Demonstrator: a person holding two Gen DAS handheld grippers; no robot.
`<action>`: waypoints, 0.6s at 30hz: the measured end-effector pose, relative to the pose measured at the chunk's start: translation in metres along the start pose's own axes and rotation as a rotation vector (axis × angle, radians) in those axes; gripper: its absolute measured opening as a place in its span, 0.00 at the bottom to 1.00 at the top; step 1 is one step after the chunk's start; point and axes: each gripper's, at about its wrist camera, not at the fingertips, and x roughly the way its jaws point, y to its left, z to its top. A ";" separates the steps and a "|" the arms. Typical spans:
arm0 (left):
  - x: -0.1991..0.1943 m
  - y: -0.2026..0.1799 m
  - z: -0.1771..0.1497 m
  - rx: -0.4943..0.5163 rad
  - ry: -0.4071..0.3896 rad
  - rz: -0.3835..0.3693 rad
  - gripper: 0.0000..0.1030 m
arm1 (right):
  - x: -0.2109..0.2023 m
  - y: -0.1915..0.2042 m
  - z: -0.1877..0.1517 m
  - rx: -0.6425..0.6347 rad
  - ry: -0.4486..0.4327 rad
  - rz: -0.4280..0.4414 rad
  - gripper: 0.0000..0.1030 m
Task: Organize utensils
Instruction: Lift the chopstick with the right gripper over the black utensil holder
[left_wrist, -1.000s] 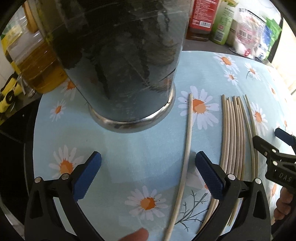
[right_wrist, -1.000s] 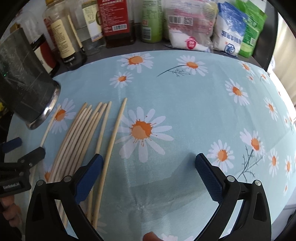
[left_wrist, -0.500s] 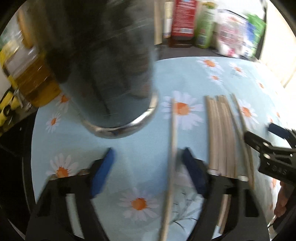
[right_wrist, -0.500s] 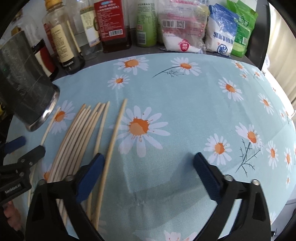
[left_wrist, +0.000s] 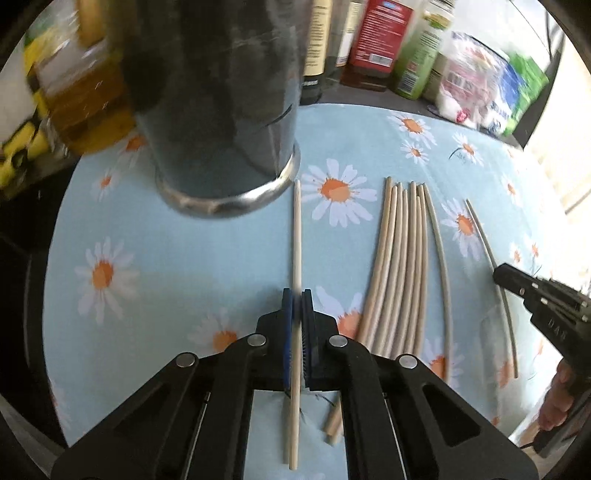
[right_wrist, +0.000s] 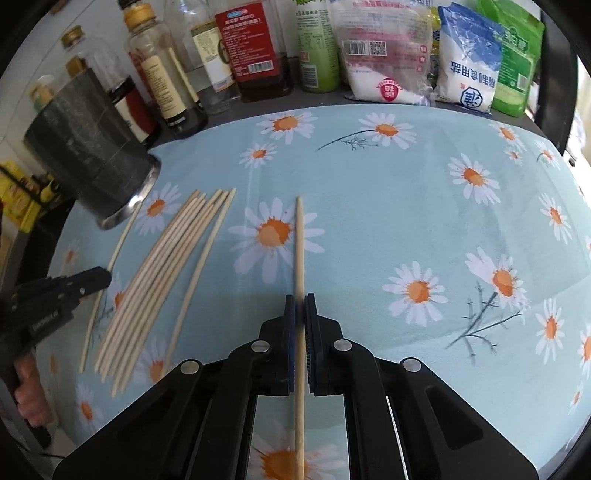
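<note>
In the left wrist view my left gripper (left_wrist: 296, 297) is closing hard on a single pale chopstick (left_wrist: 296, 229), with both blue pads pressed against it. That chopstick points at the foot of the dark metal holder (left_wrist: 221, 122). A bundle of several chopsticks (left_wrist: 402, 258) lies to its right. In the right wrist view my right gripper (right_wrist: 300, 300) is likewise closing on the rightmost chopstick (right_wrist: 300, 243), pads tight on it. The bundle (right_wrist: 166, 266) and holder (right_wrist: 92, 158) sit to its left. The left gripper (right_wrist: 88, 278) also shows at that view's left edge.
A daisy-print blue cloth (right_wrist: 424, 206) covers the table. Bottles (right_wrist: 255, 48) and packets (right_wrist: 384, 55) line the back edge. A jar of yellow oil (left_wrist: 81, 96) stands left of the holder. A hand (right_wrist: 29, 391) shows low at the left.
Both grippers went from wide open to shut, each on one chopstick. Both views drifted so that each gripped chopstick now lies along the centre line.
</note>
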 end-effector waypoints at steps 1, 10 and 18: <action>-0.003 0.001 -0.003 -0.016 -0.002 0.003 0.04 | -0.004 -0.002 -0.001 -0.024 -0.004 0.005 0.04; -0.046 0.003 -0.032 -0.141 -0.073 0.097 0.04 | -0.030 -0.010 0.009 -0.161 -0.086 0.063 0.05; -0.084 0.009 -0.052 -0.241 -0.148 0.184 0.05 | -0.056 -0.009 0.016 -0.242 -0.161 0.123 0.05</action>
